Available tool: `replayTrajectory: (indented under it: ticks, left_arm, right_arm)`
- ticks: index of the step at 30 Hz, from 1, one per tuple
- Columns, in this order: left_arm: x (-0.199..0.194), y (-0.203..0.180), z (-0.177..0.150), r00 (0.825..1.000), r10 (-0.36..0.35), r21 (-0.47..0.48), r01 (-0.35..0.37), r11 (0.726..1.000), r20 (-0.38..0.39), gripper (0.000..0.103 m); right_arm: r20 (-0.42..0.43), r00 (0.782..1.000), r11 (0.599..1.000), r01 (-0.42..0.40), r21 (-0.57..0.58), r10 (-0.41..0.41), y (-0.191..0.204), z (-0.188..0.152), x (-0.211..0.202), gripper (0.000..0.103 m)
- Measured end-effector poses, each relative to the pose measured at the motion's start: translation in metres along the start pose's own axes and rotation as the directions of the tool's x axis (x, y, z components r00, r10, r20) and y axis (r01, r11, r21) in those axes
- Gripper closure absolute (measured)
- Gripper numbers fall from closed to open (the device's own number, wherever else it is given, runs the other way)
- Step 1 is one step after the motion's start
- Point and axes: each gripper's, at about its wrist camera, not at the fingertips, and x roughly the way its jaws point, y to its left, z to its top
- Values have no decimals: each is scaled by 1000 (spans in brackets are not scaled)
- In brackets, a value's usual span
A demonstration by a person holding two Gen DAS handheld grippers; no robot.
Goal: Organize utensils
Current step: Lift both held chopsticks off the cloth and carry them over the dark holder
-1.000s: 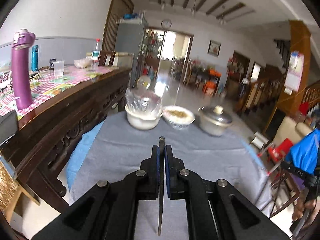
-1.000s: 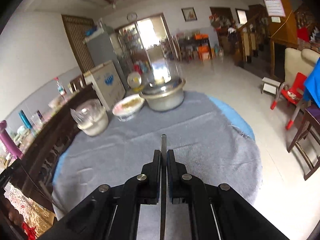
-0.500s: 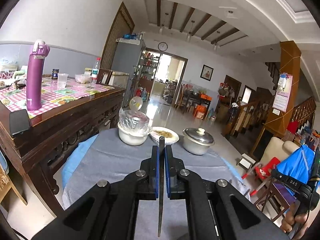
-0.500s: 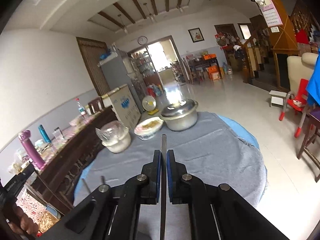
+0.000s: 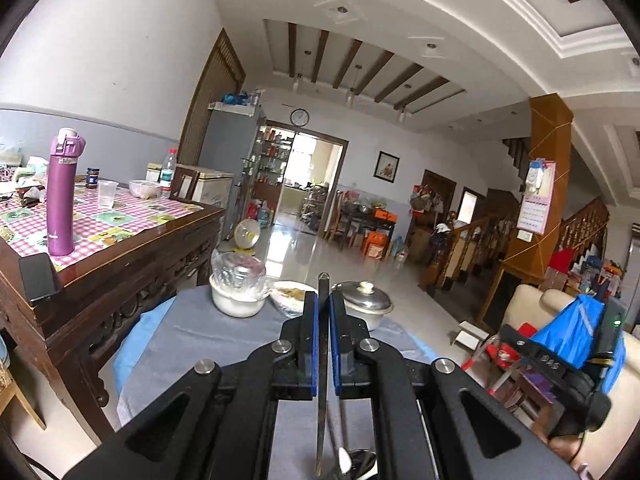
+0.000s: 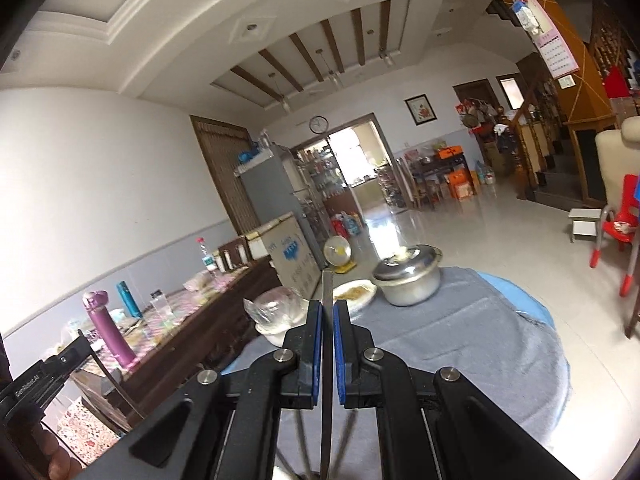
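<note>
Grey-clothed round surface (image 5: 192, 344) carries three dishes at its far edge while the left gripper (image 5: 323, 316) and right gripper (image 6: 328, 320) each clamp a thin metal utensil (image 5: 322, 344), best carried level and laid down parallel.

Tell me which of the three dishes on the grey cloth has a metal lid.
The steel pot, rightmost of the three; the middle bowl is open, the left bowl plastic-covered.

You lifted both grippers, left gripper (image 5: 323, 312) and right gripper (image 6: 328, 320) tipped up from the grey tablecloth (image 5: 208, 344) toward level, utensils (image 5: 348, 452) came into view beneath.
</note>
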Motion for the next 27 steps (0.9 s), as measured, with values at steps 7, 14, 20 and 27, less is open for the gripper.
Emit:
replayTrajectory:
  ticks: [7, 14, 20, 27]
  left_arm:
    - [-11, -14, 9, 999, -40, -4, 41, 999, 27, 98]
    - [2, -27, 4, 997, -78, 1, 78, 997, -2, 98]
    - [12, -38, -6, 996, -83, 34, 83, 996, -15, 98]
    - [19, -40, -13, 995, -89, 28, 90, 996, -34, 98]
  right_arm:
    - [66, 997, 999, -31, -35, 33, 27, 5, 5, 96]
    - [107, 994, 998, 9, -67, -2, 42, -15, 14, 96]
    - [96, 995, 997, 32, -73, -25, 38, -29, 19, 96]
    - [107, 993, 997, 49, -59, -43, 32, -34, 16, 96]
